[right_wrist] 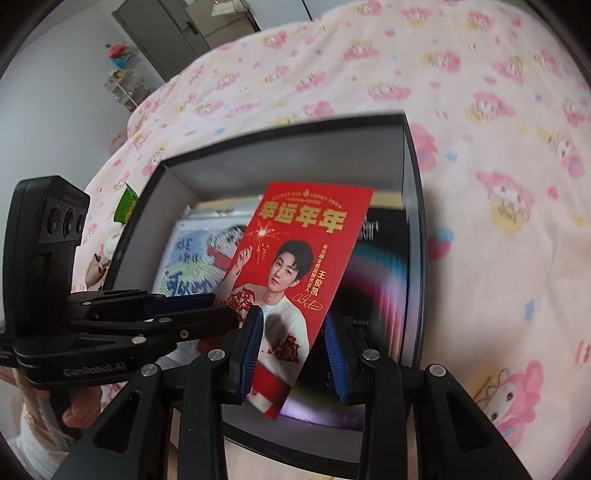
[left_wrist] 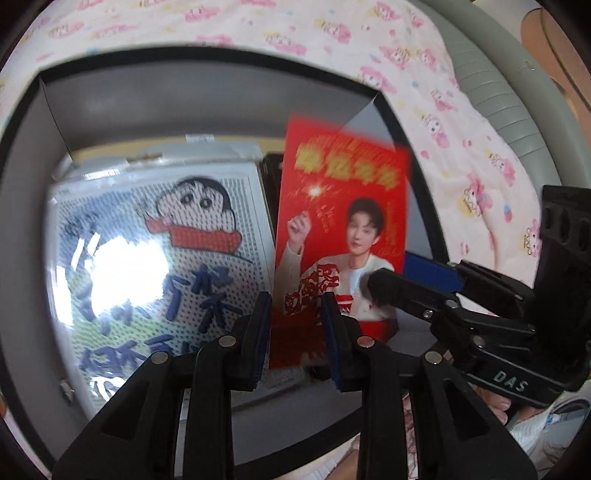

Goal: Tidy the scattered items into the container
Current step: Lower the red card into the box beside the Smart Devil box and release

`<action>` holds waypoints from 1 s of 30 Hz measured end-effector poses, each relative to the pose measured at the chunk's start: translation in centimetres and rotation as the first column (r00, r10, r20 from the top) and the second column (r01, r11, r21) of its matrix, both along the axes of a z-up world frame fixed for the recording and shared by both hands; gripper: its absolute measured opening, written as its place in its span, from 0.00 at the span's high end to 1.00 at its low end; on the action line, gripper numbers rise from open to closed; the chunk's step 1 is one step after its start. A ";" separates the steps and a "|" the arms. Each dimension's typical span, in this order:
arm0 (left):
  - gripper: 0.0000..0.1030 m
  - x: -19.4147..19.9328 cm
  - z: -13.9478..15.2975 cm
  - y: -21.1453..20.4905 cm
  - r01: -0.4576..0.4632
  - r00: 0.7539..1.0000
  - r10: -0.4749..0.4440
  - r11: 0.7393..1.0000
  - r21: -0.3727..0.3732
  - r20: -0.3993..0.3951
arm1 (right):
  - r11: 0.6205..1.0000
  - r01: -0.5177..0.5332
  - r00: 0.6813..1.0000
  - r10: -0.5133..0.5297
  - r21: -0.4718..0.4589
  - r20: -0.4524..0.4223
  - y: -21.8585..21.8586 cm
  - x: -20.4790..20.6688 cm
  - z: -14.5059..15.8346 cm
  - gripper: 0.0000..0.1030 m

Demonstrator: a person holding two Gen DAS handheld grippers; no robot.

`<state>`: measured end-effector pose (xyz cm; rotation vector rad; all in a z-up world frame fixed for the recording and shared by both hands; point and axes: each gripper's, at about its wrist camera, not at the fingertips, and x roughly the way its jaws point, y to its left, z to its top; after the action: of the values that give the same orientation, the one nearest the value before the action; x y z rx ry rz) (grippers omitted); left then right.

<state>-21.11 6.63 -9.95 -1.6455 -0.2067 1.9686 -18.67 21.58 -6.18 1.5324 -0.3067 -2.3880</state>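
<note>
Both tools, left [left_wrist: 295, 332] and right [right_wrist: 293, 350], pinch the lower part of a red card [right_wrist: 295, 280] held upright over the open box [right_wrist: 413, 206] on the bed [right_wrist: 480, 147]. Left view: a cartoon bead picture [left_wrist: 159, 266] lying in the box. Right view only: a dark rainbow-striped item [right_wrist: 380, 273] at the box's right side and a doorway [right_wrist: 177, 33] far left

Glossy paper envelope [right_wrist: 295, 273]; matt card box [right_wrist: 410, 155] (cloth bedsheet [right_wrist: 498, 110] beneath).

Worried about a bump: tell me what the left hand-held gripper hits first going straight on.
Probably the red card, right ahead of the left hand-held gripper, though depth is unclear; past it, the cartoon picture lying in the box.
</note>
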 end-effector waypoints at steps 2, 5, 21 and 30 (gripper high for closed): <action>0.73 0.2 -0.4 0.6 0.016 1.000 -0.016 1.000 -0.015 0.011 | 1.000 -0.002 1.000 0.002 0.028 -0.006 -0.3 0.2 0.0 0.71; 0.73 0.5 -0.5 1.2 0.043 0.999 -0.043 0.999 -0.028 0.016 | 0.998 -0.001 1.000 0.002 0.067 -0.014 -0.5 0.4 0.0 0.71; 0.74 -2.2 -0.9 0.0 -0.060 0.998 0.062 0.996 -0.062 0.026 | 0.994 0.101 0.992 -0.098 0.038 -0.077 1.2 0.1 1.3 0.71; 0.72 0.6 -0.7 3.1 0.079 0.994 -0.078 0.997 -0.001 0.072 | 0.991 0.129 0.989 -0.127 0.024 -0.080 1.8 0.1 1.4 0.71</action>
<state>-20.54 9.70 -10.69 -1.7031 -0.1628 1.8545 -18.57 23.42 -4.77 1.4688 -0.3645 -2.5544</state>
